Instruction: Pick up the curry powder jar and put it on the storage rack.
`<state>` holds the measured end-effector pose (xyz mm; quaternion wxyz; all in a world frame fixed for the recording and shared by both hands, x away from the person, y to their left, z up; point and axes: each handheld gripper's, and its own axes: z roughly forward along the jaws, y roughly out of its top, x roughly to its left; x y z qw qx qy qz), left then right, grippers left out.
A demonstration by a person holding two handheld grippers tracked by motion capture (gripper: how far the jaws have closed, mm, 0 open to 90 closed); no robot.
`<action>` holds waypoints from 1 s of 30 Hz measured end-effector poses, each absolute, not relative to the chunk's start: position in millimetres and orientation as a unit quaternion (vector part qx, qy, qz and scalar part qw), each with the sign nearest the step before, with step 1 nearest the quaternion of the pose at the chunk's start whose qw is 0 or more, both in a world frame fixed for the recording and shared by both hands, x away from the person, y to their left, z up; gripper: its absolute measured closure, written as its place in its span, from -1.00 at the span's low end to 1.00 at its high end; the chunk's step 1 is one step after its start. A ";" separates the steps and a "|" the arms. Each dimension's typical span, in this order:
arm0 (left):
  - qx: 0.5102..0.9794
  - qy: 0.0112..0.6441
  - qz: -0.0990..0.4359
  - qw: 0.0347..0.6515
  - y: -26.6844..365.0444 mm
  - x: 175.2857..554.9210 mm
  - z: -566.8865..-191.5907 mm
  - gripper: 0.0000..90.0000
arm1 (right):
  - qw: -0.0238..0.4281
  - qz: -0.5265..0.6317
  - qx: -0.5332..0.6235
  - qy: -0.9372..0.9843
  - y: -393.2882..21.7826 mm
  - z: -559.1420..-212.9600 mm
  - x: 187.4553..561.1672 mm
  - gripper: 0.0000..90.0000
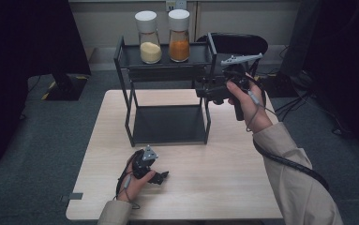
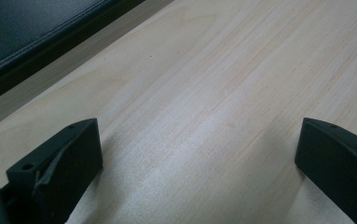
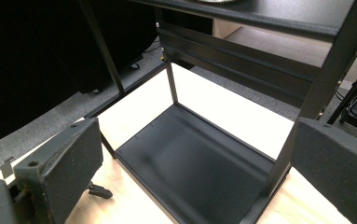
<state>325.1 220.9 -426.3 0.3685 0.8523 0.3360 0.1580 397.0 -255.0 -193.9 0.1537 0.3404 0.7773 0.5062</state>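
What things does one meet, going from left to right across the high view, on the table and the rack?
left gripper resting on the table → jar of pale powder on the top shelf of the black rack → jar of orange powder beside it → right gripper at the rack's right side.

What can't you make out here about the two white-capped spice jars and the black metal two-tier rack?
- Pale-powder jar and orange-powder jar: labels too small in the high view.
- Jar bases: hidden behind the black metal rack's top-shelf rim.
- Rack's upper shelf: cut off by the top edge in the right gripper view.
- Right gripper: its jaws blend into the rack post.
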 end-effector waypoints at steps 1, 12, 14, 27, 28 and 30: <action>0.852 0.336 0.158 0.369 220.9 325.1 -426.4 -1.00 | 0.154 0.507 0.340 0.777 -256.0 -195.0 396.6 -0.96; 0.852 0.336 0.157 0.369 221.0 325.3 -426.3 -1.00 | 0.150 0.506 0.340 0.778 -262.3 -208.5 391.7 -0.96; 0.852 0.336 0.158 0.369 221.0 325.3 -426.3 -1.00 | 0.149 0.506 0.341 0.778 -263.3 -212.0 391.0 -0.96; 0.852 0.336 0.158 0.369 221.0 325.3 -426.3 -1.00 | 0.145 0.505 0.339 0.780 -271.1 -233.5 384.1 -0.96; 0.852 0.336 0.158 0.369 221.0 325.2 -426.4 -1.00 | 0.145 0.505 0.340 0.780 -271.9 -235.2 383.7 -0.96; 0.852 0.336 0.158 0.369 220.9 325.2 -426.4 -1.00 | 0.144 0.503 0.340 0.781 -273.2 -238.6 383.2 -0.96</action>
